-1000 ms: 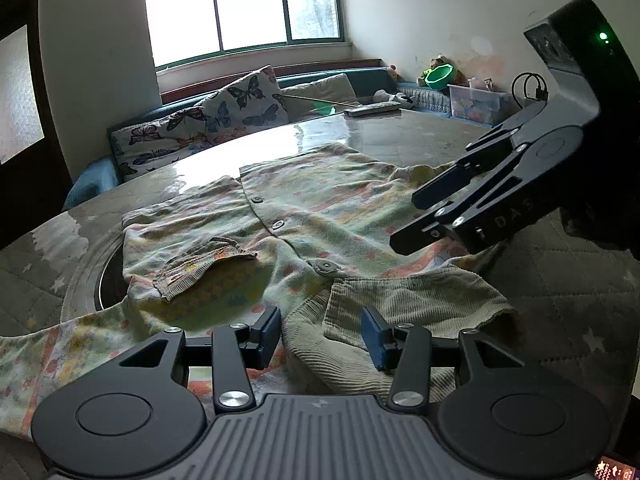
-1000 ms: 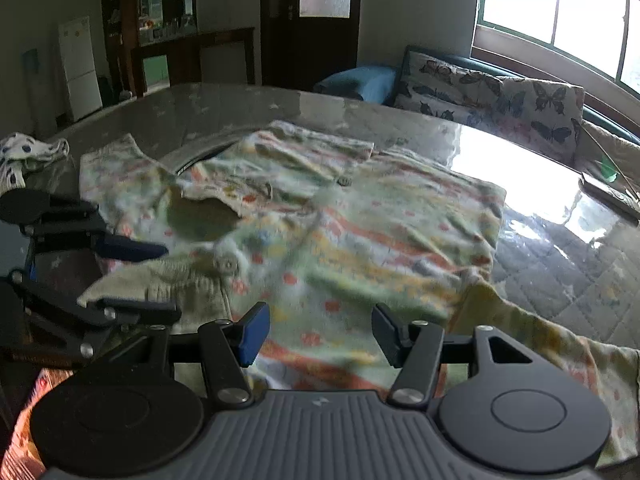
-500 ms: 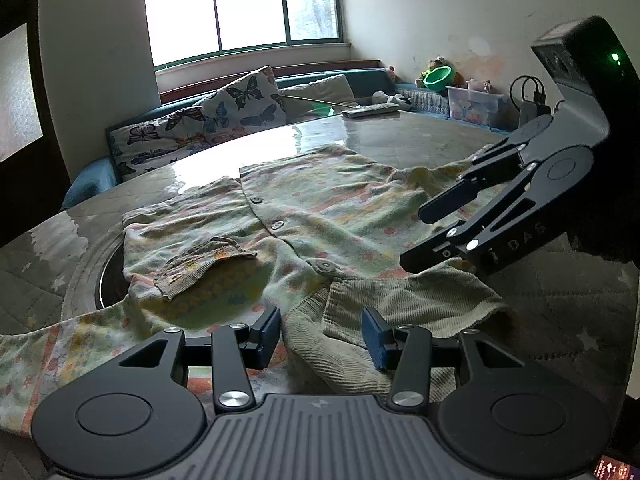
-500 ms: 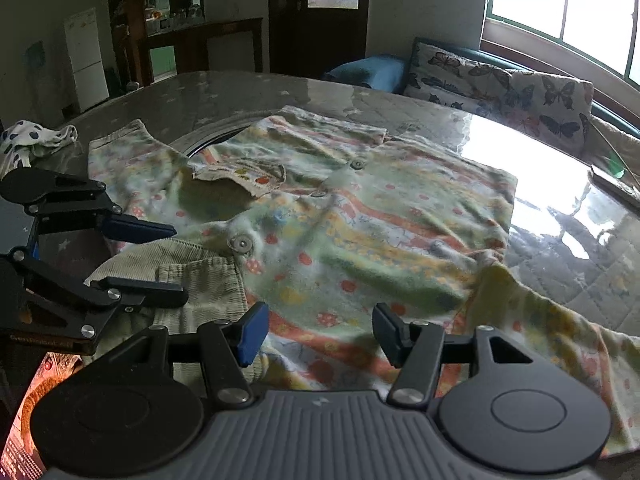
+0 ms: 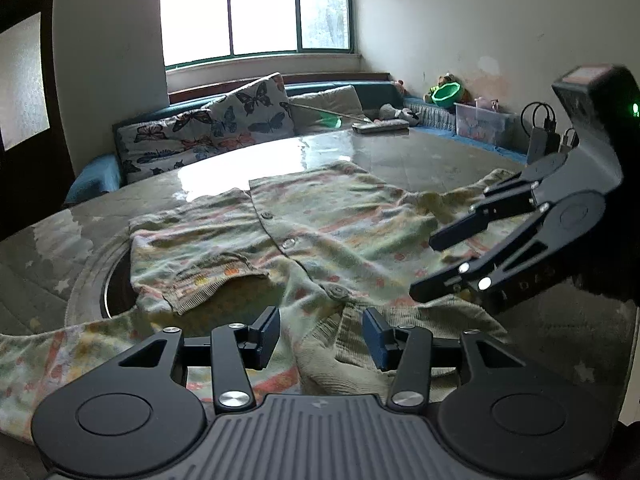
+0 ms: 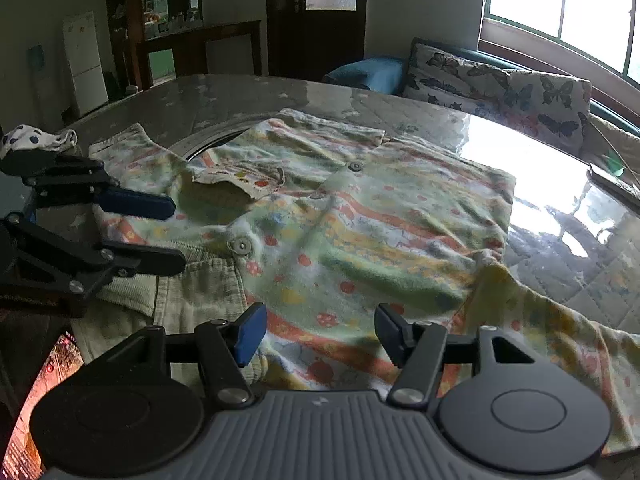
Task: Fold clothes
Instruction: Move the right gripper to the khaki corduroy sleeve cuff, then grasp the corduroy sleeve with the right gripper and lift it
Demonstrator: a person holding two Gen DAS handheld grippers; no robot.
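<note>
A pale green child's cardigan (image 5: 320, 216) with coloured stripes and buttons lies spread flat on the round table; it also shows in the right wrist view (image 6: 360, 232). Its ribbed collar (image 5: 360, 332) is nearest me. My left gripper (image 5: 322, 332) is open and empty, low over the collar; it also shows at the left of the right wrist view (image 6: 172, 232). My right gripper (image 6: 318, 334) is open and empty over the striped right shoulder; it also shows at the right of the left wrist view (image 5: 428, 268). One sleeve (image 6: 560, 340) trails to the right.
The glossy round table (image 5: 400, 152) has a recessed ring (image 5: 100, 280) partly under the cardigan. A polka-dot cloth (image 6: 36, 140) lies at the table's left edge. A bench with butterfly cushions (image 5: 208, 128) and a flat object (image 5: 380, 126) lie beyond.
My right gripper has drawn back and sunk lower toward the garment's near edge. My left gripper has stayed almost still. Both remain open.
</note>
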